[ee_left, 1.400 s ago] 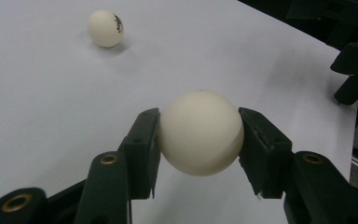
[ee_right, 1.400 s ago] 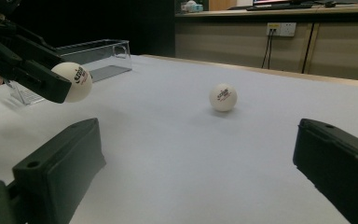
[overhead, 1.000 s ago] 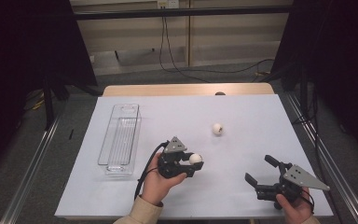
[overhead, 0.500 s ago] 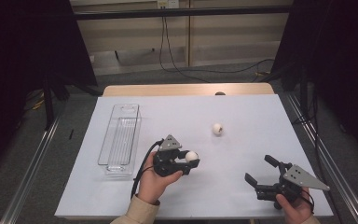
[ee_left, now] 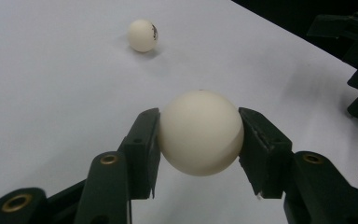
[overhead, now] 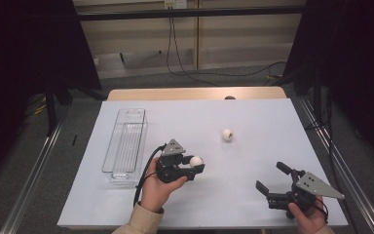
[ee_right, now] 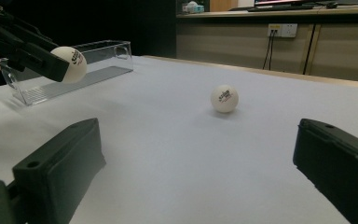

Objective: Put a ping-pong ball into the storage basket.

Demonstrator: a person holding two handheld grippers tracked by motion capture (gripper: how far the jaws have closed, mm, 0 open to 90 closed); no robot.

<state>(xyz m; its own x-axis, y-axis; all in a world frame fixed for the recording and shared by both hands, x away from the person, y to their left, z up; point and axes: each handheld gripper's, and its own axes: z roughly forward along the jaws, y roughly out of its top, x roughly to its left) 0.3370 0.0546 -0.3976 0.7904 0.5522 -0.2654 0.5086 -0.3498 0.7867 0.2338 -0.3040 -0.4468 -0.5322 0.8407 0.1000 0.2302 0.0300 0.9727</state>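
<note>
1. Ball-holding is the work in hand, and it sits on the largest thing: a desk [overhead: 253, 117] with a white top that takes up the middle of the high view.
2. A clear plastic tray [overhead: 125, 141] lies at the left of that view, long and narrow, near the desk's left edge.
3. The right gripper [overhead: 274, 182] is at the lower right of the high view, held in a hand low over the desk. Its jaws stand wide apart with nothing between them; in the right gripper view they frame bare desk.
4. The left gripper [overhead: 197, 165] is just below the middle of the high view, to the right of the tray's near end. Its jaws are clamped on a white ball [ee_left: 200, 133], one pad pressing each side, as the left gripper view shows at centre frame.
5. The held ball is lifted off the desk surface.
6. A second white ball [overhead: 227, 135] with dark print rests on the desk right of centre in the high view, up and to the right of the left gripper and well apart from it.
</note>
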